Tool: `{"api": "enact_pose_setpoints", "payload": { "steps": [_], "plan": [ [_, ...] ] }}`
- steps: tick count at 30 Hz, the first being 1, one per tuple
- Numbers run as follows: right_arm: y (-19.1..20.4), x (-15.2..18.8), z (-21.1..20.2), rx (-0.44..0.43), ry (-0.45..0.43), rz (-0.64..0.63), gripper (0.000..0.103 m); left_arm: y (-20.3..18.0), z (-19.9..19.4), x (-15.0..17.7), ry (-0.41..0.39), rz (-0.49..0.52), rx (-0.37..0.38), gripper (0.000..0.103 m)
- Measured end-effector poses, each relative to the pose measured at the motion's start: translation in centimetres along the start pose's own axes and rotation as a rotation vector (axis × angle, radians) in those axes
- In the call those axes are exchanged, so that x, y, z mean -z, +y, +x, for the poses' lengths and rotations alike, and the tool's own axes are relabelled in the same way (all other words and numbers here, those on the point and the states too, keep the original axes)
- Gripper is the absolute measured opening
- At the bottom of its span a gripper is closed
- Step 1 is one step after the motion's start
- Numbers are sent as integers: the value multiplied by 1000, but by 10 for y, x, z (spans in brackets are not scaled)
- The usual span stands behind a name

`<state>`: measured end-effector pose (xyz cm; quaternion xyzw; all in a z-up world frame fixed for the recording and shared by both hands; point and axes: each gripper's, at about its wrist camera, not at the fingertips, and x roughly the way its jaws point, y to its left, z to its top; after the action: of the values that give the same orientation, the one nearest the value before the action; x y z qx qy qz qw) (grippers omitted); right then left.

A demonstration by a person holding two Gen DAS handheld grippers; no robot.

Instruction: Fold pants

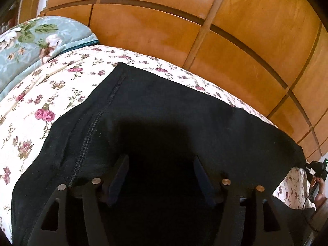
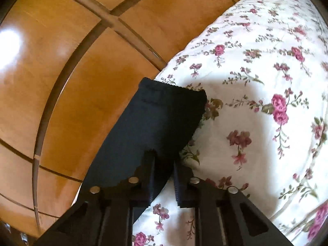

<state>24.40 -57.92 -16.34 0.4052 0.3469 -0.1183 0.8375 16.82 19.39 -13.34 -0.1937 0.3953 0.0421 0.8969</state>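
1. Your left gripper hangs with its fingers spread wide over the black pants, nothing between the pads; I judge it is placed there to press or take a fresh hold on the broad part of the garment

2. Your right gripper has its fingers closed on a narrow end of the pants, which rises off the bed; holding that end up lets you carry it over for a fold

3. The pants lie flat across the floral bedsheet, near the wooden wardrobe

4. The fabric is matte, soft knit with a raised stitched seam and a ribbed hem; it should drape limply and crease easily

5. A teal flowered pillow sits at the sheet's far corner
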Motion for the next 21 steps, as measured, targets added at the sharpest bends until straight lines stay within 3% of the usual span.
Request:
{"api": "enact_pose_setpoints", "payload": {
  "steps": [6, 13, 19, 21],
  "plan": [
    [10, 12, -54, 3, -51, -88, 12, 2, -3, 1, -7, -8, 19, 68],
    [-20, 18, -109, 86, -85, -97, 11, 19, -9, 2, -19, -84, 136, 68],
    [-49, 39, -81, 221, 18, -71, 14, 16, -7, 2, -13, -74, 125, 68],
    [-53, 45, -87, 218, -5, -37, 20, 15, -7, 1, -11, -68, 118, 68]
  ]
}}
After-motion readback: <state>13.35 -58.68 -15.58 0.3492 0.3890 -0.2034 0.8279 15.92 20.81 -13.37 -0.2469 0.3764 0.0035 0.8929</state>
